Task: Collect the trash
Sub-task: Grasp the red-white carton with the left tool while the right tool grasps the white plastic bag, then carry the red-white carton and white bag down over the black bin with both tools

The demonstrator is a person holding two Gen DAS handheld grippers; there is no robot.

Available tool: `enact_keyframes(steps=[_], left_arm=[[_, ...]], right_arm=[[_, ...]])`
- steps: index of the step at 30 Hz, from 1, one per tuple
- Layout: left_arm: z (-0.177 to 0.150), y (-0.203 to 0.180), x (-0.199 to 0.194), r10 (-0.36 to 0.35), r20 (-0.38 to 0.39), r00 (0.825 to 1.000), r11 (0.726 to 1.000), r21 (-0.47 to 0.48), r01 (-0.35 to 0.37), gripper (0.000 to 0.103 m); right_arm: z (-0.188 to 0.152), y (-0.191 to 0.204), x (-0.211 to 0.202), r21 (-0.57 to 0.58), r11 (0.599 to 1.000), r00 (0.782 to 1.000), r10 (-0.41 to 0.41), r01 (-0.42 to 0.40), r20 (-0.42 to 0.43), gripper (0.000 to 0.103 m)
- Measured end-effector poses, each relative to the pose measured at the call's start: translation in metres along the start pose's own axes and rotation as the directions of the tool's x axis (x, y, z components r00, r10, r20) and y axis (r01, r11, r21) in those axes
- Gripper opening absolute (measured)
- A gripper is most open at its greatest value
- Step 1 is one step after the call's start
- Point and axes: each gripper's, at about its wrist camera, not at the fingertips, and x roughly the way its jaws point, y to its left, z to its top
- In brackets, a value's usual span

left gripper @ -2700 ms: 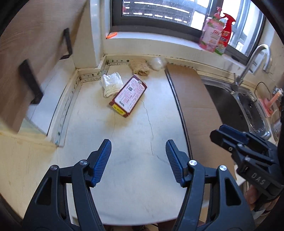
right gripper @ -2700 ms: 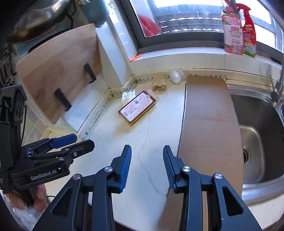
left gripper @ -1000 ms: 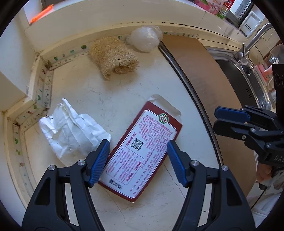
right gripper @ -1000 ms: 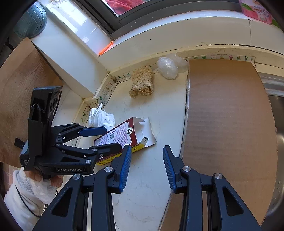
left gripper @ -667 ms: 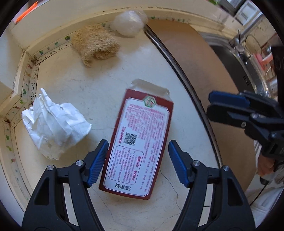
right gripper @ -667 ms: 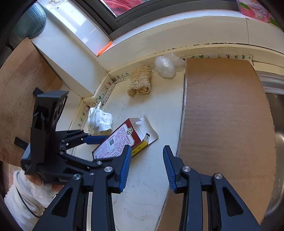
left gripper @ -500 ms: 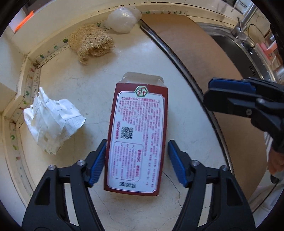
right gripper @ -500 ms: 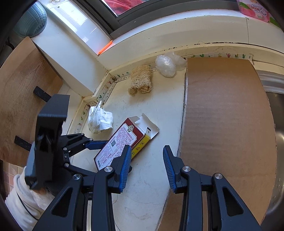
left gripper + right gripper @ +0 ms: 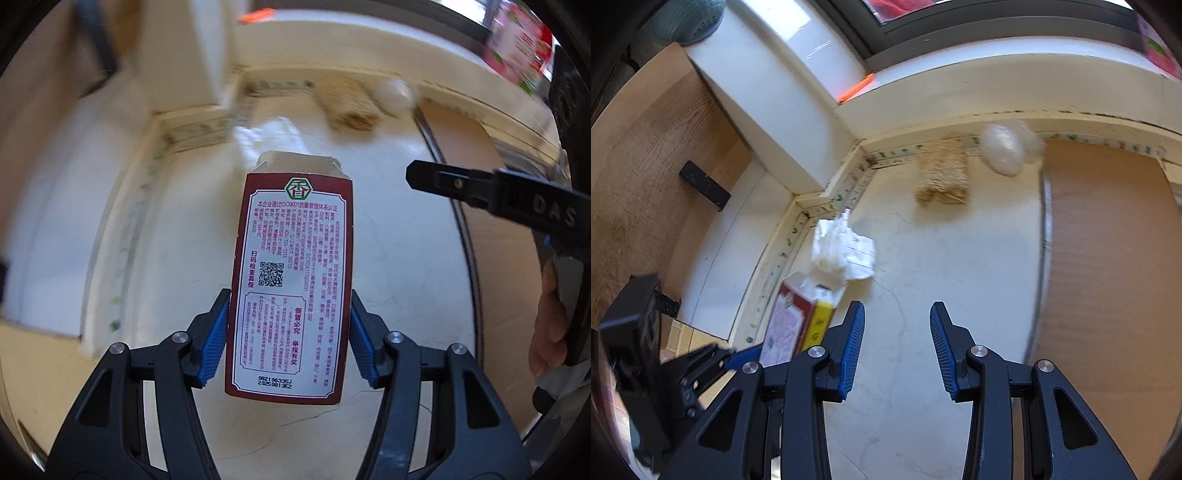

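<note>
The box sits dead centre of the left view, open flap end pointing away, clamped by its long sides in the left tongs and seemingly lifted off the counter — a side grip, likely so it carries flat to wherever trash goes. In the right view the box shows at lower left. The right tongs hang at bottom centre, jaws apart and empty, probably free for the next piece: crumpled paper mid-frame, with a loofah and plastic wad at upper right.
</note>
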Motion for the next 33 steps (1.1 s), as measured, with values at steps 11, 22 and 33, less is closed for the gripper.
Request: enact_keyframes(steps=[11, 22, 33], left_arm=[[-0.035, 0.030, -0.025, 0.218, 0.051, 0.975, 0.969, -0.133, -0.210, 0.055], [-0.042, 0.023, -0.032, 0.218, 0.063, 0.974, 0.968, -0.144, -0.208, 0.055], [-0.081, 0.004, -0.077, 0.109, 0.162, 0.981, 0.992, -0.073, -0.098, 0.055]], right_arm=[[0.041, 0.060, 0.067, -0.076, 0.995, 0.998, 0.059, -0.059, -0.005, 0.060], [0.044, 0.074, 0.112, -0.133, 0.991, 0.999, 0.006, -0.013, -0.050, 0.038], [-0.021, 0.076, 0.025, -0.166, 0.986, 0.999, 0.017, -0.024, -0.043, 0.022]])
